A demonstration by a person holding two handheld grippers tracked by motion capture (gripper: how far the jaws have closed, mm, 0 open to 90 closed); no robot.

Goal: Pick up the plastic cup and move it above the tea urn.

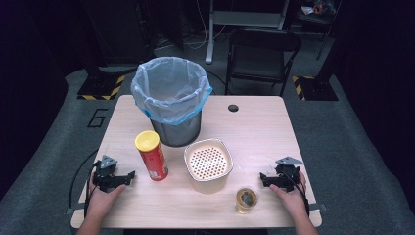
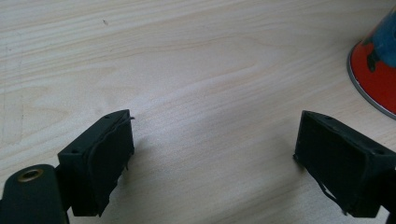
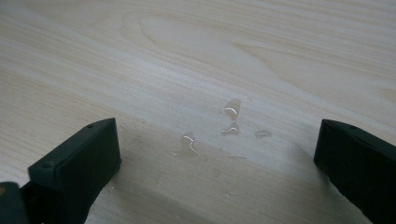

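At the lower edge of the high view, both grippers rest on the wooden table point(image 1: 264, 127), jaws spread wide and empty: the left gripper point(image 1: 128, 176) just left of the red chip canister point(image 1: 152, 155), the right gripper point(image 1: 263, 179) just right of the glass of amber liquid point(image 1: 246, 199). Nothing appears started; canister, glass and perforated strainer bowl point(image 1: 208, 165) stand untouched, the lined trash bin point(image 1: 171, 99) waiting at upper centre. The canister stands upright, long axis vertical, yellow lid up. Water droplets point(image 3: 231, 119) dot the wood between the right jaws.
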